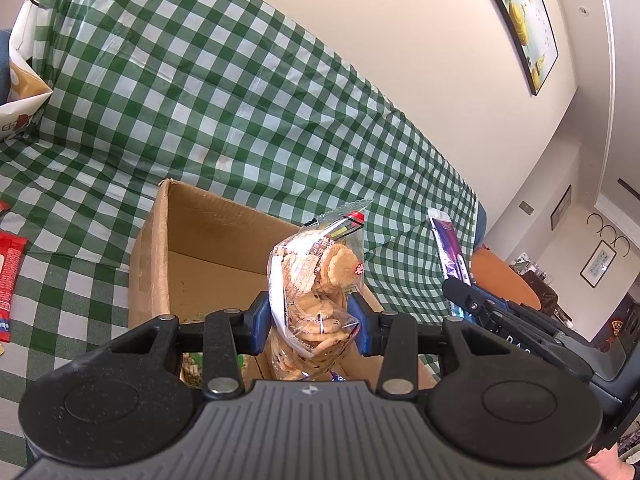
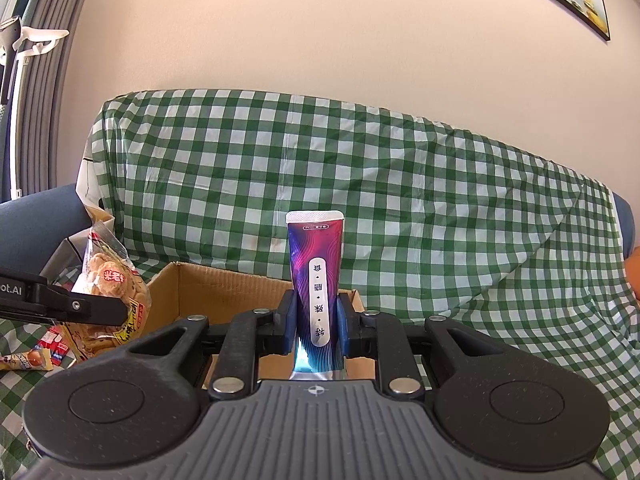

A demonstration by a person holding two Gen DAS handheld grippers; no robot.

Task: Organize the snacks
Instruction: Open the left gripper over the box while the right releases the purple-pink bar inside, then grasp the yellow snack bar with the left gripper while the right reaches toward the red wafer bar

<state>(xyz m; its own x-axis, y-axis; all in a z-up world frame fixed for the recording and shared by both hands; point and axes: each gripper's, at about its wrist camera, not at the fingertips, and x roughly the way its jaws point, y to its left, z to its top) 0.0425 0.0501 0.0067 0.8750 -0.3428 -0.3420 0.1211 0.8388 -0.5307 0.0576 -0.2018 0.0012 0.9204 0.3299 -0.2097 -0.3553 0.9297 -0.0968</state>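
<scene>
Clear cookie bag (image 1: pixel 316 280) pinched upright in left tongs (image 1: pixel 310 322) above cardboard box (image 1: pixel 200 240).

open-topped brown cardboard box (image 1: pixel 208 256): inside mostly bare, free from above | green-checked cloth sofa back (image 2: pixel 400 200): blocks behind box | red flat snack packet (image 1: pixel 10 276): lies left on seat

Cardboard box (image 2: pixel 256 292) sits on the sofa (image 2: pixel 400 200), snacks (image 2: pixel 36 354) left.
</scene>
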